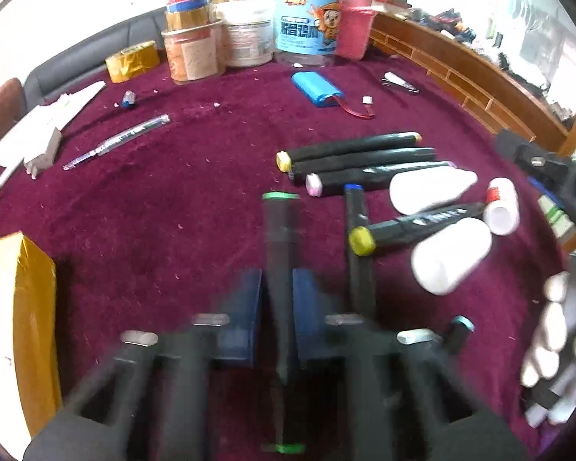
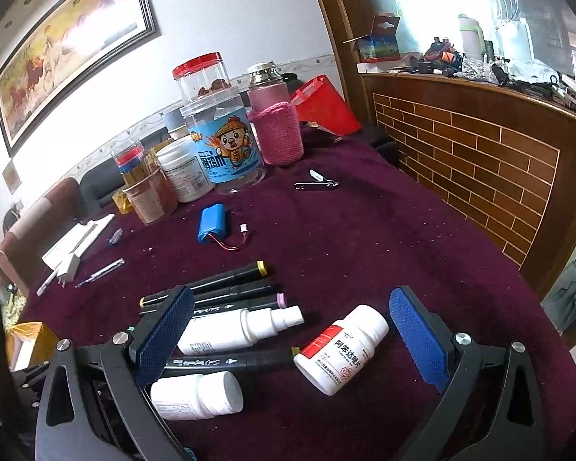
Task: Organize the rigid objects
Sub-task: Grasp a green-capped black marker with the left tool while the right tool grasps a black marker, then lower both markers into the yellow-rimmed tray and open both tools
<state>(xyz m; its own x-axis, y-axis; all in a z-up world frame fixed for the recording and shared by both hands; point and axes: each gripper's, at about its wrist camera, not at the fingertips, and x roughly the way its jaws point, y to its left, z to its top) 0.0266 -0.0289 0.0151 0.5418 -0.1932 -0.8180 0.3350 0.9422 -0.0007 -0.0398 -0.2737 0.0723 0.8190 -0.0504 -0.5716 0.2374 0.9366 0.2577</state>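
My left gripper (image 1: 278, 278) is shut on a black marker with green end caps (image 1: 281, 230), its blue pads pressing on the barrel from both sides. To the right, three black markers (image 1: 359, 153) lie side by side, with a yellow-capped marker (image 1: 414, 226) lying across a blue-capped marker (image 1: 359, 253). White bottles (image 1: 451, 259) lie beside them. My right gripper (image 2: 292, 296) stands open low over the cloth. Between its fingers lies a red-labelled pill bottle (image 2: 341, 349). A white spray bottle (image 2: 242, 330), a black marker (image 2: 230, 363) and a white capped bottle (image 2: 196, 395) lie by its left finger.
Jars and tubs (image 1: 307, 11) crowd the back of the purple-clothed table (image 1: 172, 211). A blue battery pack (image 1: 316, 84), nail clipper (image 1: 399, 82) and clear pen (image 1: 119, 140) lie mid-table. A gold box (image 1: 19, 307) stands near left. A brick-pattern counter (image 2: 480, 153) bounds the right. A person's hand (image 1: 556, 326) shows far right.
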